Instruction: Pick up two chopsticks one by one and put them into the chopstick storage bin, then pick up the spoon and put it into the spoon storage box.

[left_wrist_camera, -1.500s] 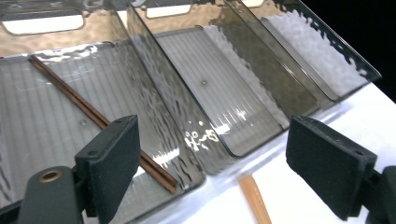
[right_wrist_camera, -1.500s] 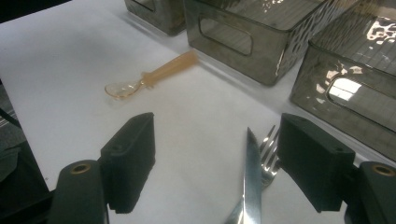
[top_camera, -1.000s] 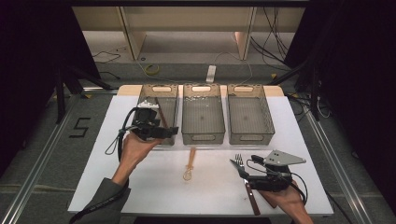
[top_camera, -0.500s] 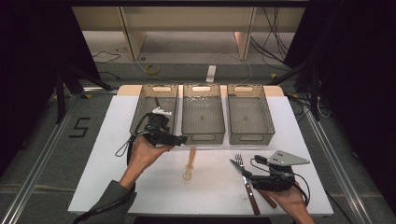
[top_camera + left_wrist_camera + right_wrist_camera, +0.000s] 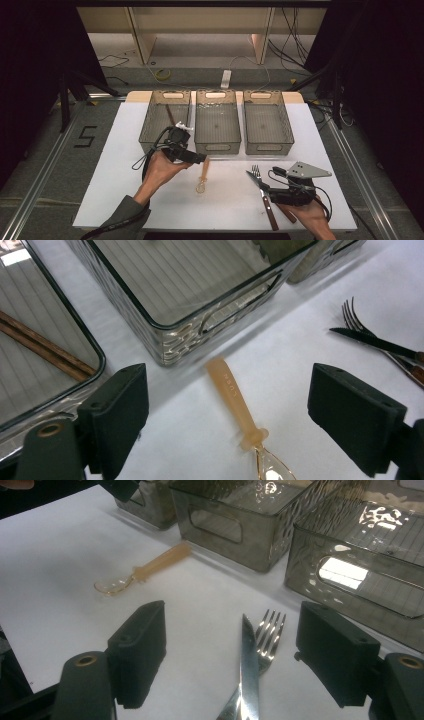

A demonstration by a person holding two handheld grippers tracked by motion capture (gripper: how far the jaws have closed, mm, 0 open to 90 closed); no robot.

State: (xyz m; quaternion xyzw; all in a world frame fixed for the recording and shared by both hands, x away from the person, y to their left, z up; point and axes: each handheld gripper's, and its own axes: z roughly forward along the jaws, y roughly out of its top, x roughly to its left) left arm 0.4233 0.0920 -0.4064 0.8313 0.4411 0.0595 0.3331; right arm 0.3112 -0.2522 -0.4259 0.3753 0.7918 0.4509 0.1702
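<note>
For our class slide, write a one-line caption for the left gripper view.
Open left gripper poised above the orange-handled spoon lying beside the middle bin.

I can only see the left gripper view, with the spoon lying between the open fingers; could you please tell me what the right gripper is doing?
Observer: The right gripper is open at the near right of the table, with the knife and fork lying between its fingers.
Operator: Thank you. Is there anything in the bin farthest to the right?
Observer: In the high view the right bin looks empty.
</note>
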